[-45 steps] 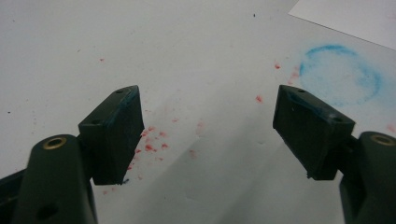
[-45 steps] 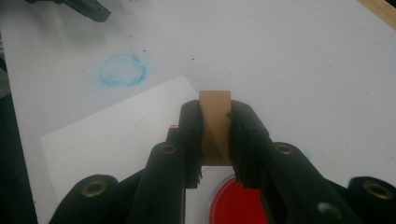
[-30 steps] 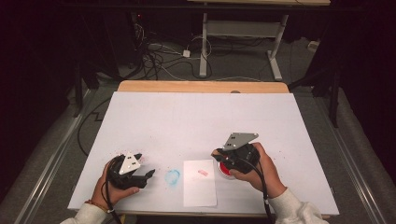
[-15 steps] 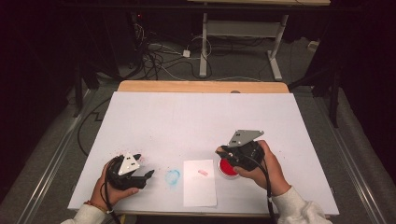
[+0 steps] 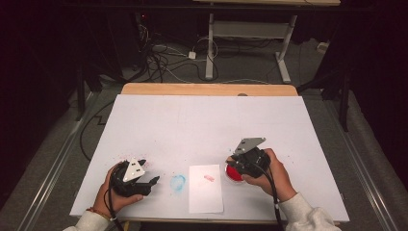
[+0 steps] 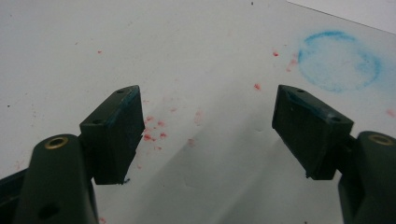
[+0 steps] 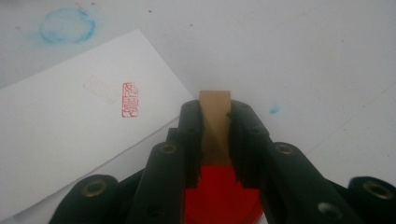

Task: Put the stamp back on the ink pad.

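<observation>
My right gripper (image 5: 236, 164) is shut on a small tan wooden stamp (image 7: 215, 116), which stands out past the fingertips. A round red ink pad (image 5: 234, 174) lies right under it and shows between the jaws in the right gripper view as a red ink pad (image 7: 219, 196). Whether the stamp touches the pad I cannot tell. Just left of the pad lies a white paper (image 5: 206, 190) with a red seal print (image 7: 130, 100) and a fainter print beside it. My left gripper (image 5: 151, 182) rests at the front left, open, with nothing between its fingers (image 6: 116, 126).
A blue ink ring (image 5: 178, 182) stains the white table cover (image 5: 202, 125) between the left gripper and the paper, and red specks lie around the left gripper. The table's front edge runs close below both hands. Cables and a desk frame stand on the floor beyond the table.
My right gripper has sunk a little and shifted slightly right over the red ink pad, with the stamp still in its jaws. The left gripper has not moved.
</observation>
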`<action>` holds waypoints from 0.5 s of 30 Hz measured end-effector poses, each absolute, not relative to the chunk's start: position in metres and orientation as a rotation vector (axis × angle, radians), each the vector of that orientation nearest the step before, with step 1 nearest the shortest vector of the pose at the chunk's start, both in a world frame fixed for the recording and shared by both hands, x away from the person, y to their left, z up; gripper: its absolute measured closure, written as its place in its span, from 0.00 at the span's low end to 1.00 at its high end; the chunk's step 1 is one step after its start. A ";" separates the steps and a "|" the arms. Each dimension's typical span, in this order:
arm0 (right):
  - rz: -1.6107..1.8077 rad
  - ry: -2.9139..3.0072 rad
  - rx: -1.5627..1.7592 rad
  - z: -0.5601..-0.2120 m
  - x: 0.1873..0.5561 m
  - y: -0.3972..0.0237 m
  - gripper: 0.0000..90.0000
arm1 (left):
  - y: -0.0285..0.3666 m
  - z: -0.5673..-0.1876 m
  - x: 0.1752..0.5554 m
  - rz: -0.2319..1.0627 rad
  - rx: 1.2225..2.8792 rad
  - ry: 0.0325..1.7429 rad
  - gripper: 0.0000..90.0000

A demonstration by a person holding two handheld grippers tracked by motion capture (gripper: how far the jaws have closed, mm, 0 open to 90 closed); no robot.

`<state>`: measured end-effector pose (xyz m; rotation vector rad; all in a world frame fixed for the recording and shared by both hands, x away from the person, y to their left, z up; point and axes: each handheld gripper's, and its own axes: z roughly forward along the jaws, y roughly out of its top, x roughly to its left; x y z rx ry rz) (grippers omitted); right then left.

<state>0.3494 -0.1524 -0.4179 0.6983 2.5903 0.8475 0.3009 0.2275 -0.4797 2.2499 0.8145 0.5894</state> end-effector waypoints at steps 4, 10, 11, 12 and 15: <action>0.806 2.598 0.724 -0.424 0.352 -0.156 0.85 | 0.227 -0.479 0.301 0.592 2.251 0.812 0.27; 0.773 2.632 0.745 -0.433 0.354 -0.159 0.85 | 0.226 -0.480 0.301 0.589 2.254 0.811 0.27; 0.766 2.636 0.746 -0.434 0.354 -0.160 0.85 | 0.226 -0.480 0.301 0.588 2.254 0.811 0.27; 0.765 2.635 0.755 -0.435 0.353 -0.160 0.84 | 0.226 -0.480 0.301 0.588 2.254 0.811 0.27; 0.745 2.645 0.759 -0.438 0.354 -0.162 0.85 | 0.226 -0.480 0.301 0.586 2.257 0.809 0.27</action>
